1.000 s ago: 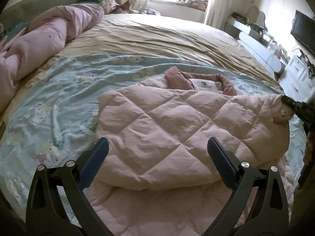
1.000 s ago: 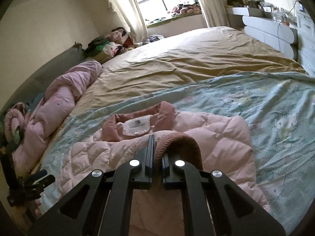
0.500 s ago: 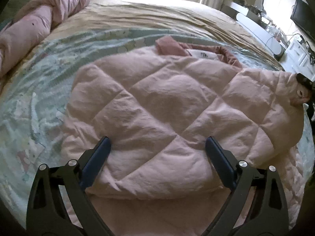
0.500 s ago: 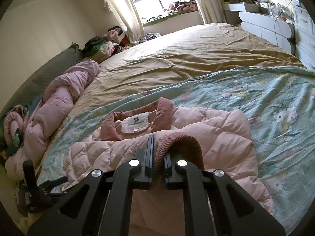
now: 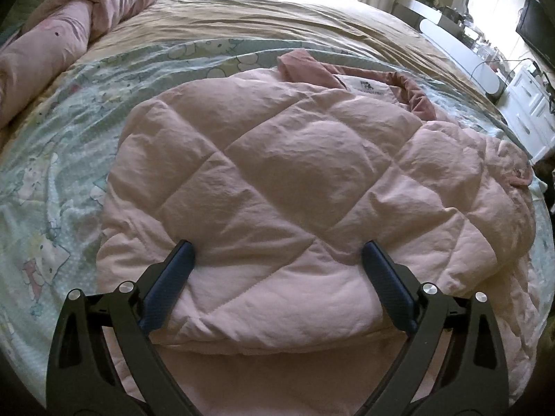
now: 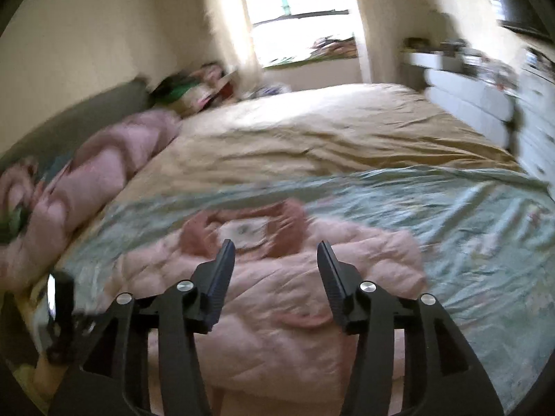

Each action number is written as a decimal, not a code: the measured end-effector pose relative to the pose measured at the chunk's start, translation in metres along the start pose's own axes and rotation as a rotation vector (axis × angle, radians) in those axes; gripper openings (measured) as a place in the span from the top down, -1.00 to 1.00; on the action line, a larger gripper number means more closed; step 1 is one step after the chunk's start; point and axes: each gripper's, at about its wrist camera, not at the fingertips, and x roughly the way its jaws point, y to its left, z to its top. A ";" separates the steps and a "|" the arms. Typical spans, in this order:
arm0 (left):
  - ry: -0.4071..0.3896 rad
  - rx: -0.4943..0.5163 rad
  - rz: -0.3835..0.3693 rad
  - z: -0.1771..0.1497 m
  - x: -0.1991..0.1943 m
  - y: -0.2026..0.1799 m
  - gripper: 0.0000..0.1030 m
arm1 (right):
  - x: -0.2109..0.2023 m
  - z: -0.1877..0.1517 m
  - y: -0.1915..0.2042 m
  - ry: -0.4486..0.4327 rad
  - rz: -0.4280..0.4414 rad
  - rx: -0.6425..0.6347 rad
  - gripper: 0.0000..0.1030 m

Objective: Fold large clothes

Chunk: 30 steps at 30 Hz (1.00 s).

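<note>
A pale pink quilted jacket [image 5: 295, 180] lies partly folded on the bed, its dusty-pink collar [image 5: 308, 69] and white label at the far side. My left gripper [image 5: 277, 253] is open, its blue-padded fingers [image 5: 170, 274] spread around the near folded edge of the jacket. In the blurred right wrist view the jacket [image 6: 277, 294] lies below my right gripper [image 6: 275, 253], which is open and empty. A darker pink cuff [image 6: 305, 317] rests on the jacket between its fingers.
The jacket lies on a light green cartoon-print sheet [image 5: 62, 145] over a tan bedspread [image 5: 263, 17]. A rolled pink duvet [image 5: 62, 38] lies along the left side. White drawers [image 5: 530, 104] and a dresser stand to the right. A window with curtains [image 6: 298, 10] is behind the bed.
My right gripper has opened and let go of the pink cuff, and is lifting away. My left gripper has moved down and forward onto the jacket's near fold.
</note>
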 end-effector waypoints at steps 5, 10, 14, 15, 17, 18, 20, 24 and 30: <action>0.000 0.000 0.001 -0.001 0.001 0.000 -0.78 | 0.038 -0.018 0.038 0.140 0.038 -0.130 -0.01; -0.001 0.000 0.000 -0.001 0.001 0.000 -0.78 | 0.074 -0.039 0.060 0.249 0.033 -0.207 -0.02; -0.003 0.002 0.002 -0.001 0.002 0.000 -0.79 | 0.099 -0.052 0.063 0.315 -0.006 -0.240 -0.02; -0.002 0.001 0.003 -0.001 0.002 0.000 -0.79 | 0.104 -0.055 0.063 0.330 -0.011 -0.240 -0.02; -0.002 0.006 0.006 -0.002 0.003 -0.001 -0.79 | 0.114 -0.061 0.059 0.359 -0.019 -0.230 -0.04; -0.002 0.009 0.008 -0.002 0.004 -0.002 -0.79 | 0.116 -0.063 0.059 0.364 -0.020 -0.229 -0.04; -0.003 0.012 0.011 -0.002 0.005 -0.002 -0.79 | 0.123 -0.068 0.058 0.373 -0.023 -0.226 -0.05; -0.001 0.019 0.015 -0.001 0.008 -0.002 -0.79 | 0.131 -0.074 0.056 0.378 -0.020 -0.223 -0.07; 0.003 0.020 0.014 0.000 0.010 -0.003 -0.79 | 0.132 -0.078 0.052 0.358 -0.014 -0.204 -0.07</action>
